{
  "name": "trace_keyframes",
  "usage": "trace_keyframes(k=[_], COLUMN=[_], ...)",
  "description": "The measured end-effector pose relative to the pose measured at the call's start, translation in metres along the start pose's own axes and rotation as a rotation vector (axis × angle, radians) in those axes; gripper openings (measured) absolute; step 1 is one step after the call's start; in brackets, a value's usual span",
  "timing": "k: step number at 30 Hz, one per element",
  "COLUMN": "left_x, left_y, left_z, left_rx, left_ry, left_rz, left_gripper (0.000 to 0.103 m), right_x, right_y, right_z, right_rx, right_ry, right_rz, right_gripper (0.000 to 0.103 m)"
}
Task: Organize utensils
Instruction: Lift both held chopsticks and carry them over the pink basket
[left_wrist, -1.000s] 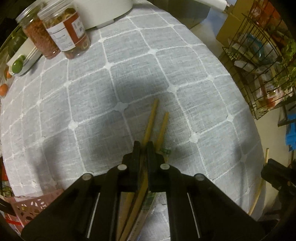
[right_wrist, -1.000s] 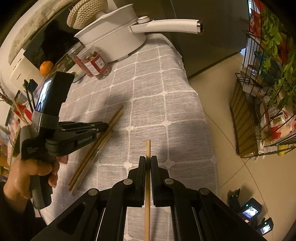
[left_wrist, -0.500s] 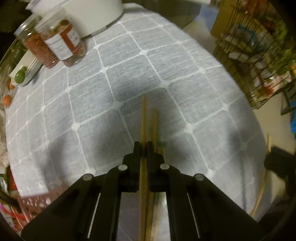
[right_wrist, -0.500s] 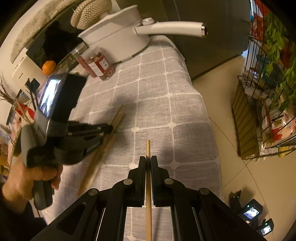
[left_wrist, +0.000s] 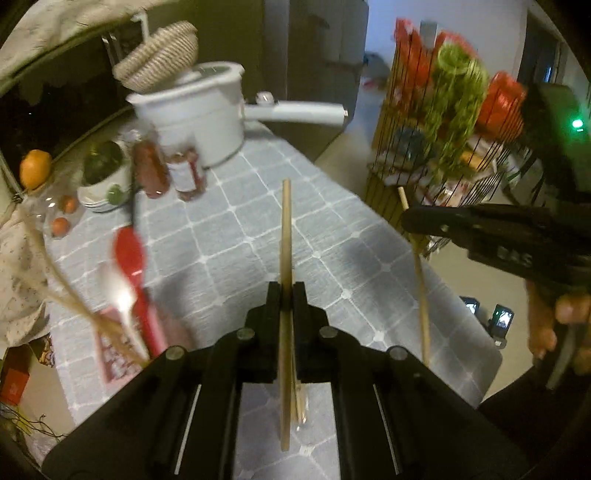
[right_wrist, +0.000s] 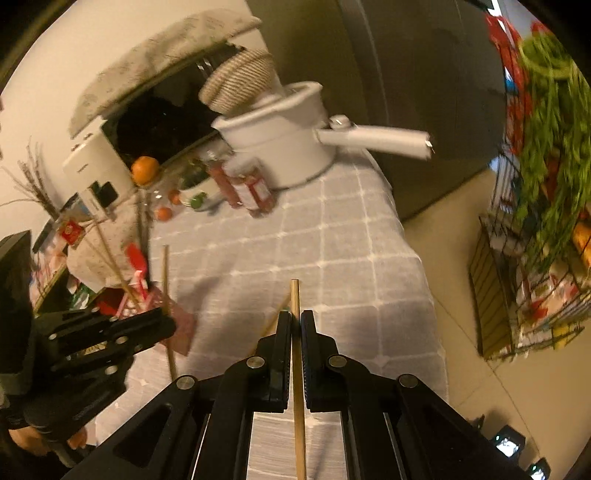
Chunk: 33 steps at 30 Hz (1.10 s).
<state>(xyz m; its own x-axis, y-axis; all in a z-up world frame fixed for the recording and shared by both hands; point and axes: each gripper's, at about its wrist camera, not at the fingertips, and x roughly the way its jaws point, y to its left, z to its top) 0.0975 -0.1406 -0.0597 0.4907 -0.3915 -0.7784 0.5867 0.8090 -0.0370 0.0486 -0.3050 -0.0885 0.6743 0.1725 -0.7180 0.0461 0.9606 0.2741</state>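
My left gripper (left_wrist: 286, 286) is shut on a wooden chopstick (left_wrist: 285, 221) and holds it above the grey checked tablecloth (left_wrist: 340, 236). My right gripper (right_wrist: 294, 315) is shut on a second chopstick (right_wrist: 297, 387). In the left wrist view the right gripper (left_wrist: 406, 221) hangs to the right with its chopstick (left_wrist: 419, 280) pointing down. In the right wrist view the left gripper (right_wrist: 168, 321) is low on the left. Another chopstick (right_wrist: 275, 319) lies on the cloth. A pink basket (left_wrist: 110, 358) at the left holds a red spoon (left_wrist: 129, 254) and a pale spoon (left_wrist: 120, 295).
A white pot (left_wrist: 199, 118) with a long handle and a woven lid stands at the far end of the table. Two jars (left_wrist: 184, 170) and a bowl (left_wrist: 105, 177) stand beside it. A wire rack (left_wrist: 443, 155) with goods stands on the floor past the right table edge.
Both grippers have risen and tilted up. The left one has lifted one chopstick off the cloth, leaving the other behind. The pink basket with spoons has come into view.
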Motion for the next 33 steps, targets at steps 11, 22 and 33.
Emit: trace_keyframes(k=[11,22,33], left_x=[-0.075,-0.135,-0.124], left_y=[0.05,0.082,0.109], left_z=[-0.023,-0.017,-0.02], left_rx=[-0.096,-0.209,-0.271], left_ry=[-0.196,-0.455,-0.623], left_rz=[0.019,0.029,0.163], left_gripper=[0.007,0.007,0.007], right_x=[-0.028,-0.057,-0.06], right_y=[0.052,0.096,0.118], right_z=[0.01,0.035,0.033], right_rx=[-0.084,-0.164,-0.217], right_ry=[-0.15,-0.267,-0.232], right_rz=[0.012,0.063,0.095], right_gripper=[0.005,0.005,0.005])
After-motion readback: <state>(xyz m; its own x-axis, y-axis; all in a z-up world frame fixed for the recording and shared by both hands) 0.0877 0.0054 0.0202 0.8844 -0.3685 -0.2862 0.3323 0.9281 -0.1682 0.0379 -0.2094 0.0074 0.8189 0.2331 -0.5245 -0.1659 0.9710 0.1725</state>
